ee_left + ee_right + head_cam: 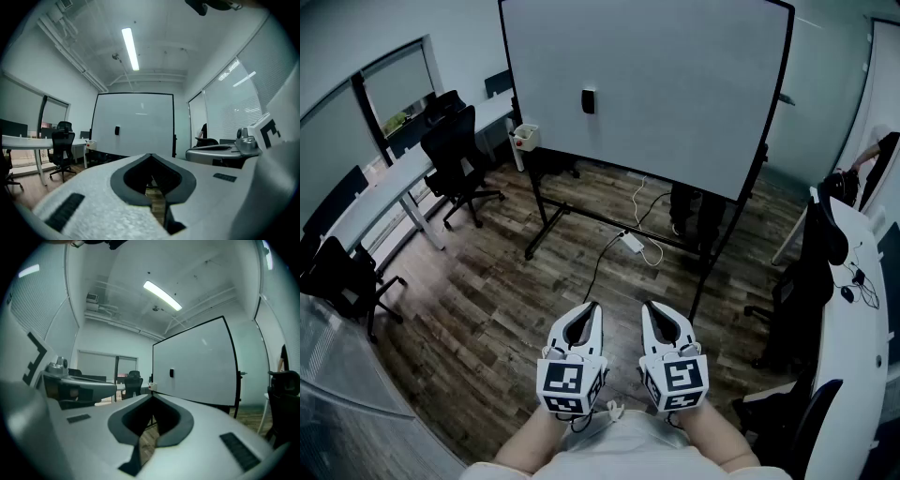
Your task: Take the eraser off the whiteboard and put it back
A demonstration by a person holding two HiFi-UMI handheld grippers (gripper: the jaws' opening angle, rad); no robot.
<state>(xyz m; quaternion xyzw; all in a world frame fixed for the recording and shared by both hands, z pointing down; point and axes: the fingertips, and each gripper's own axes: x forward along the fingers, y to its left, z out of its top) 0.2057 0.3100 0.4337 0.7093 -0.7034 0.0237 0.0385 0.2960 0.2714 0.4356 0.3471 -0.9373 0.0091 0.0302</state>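
Observation:
A small black eraser [588, 101] sticks to the large white whiteboard [675, 84] on a wheeled black stand across the room. The left gripper view shows the eraser [116, 130] far ahead, and so does the right gripper view, where the eraser [172, 373] is small. My left gripper [592, 307] and right gripper [649, 307] are held side by side, close to my body, well short of the board. Both point level at it. Both are shut with nothing between the jaws.
Black office chairs [455, 150] stand by a long white desk [380, 192] at the left. Another desk [858, 309] with a chair runs along the right. A power strip with cables [631, 242] lies on the wooden floor under the board. A small white box [525, 137] sits at the board's left.

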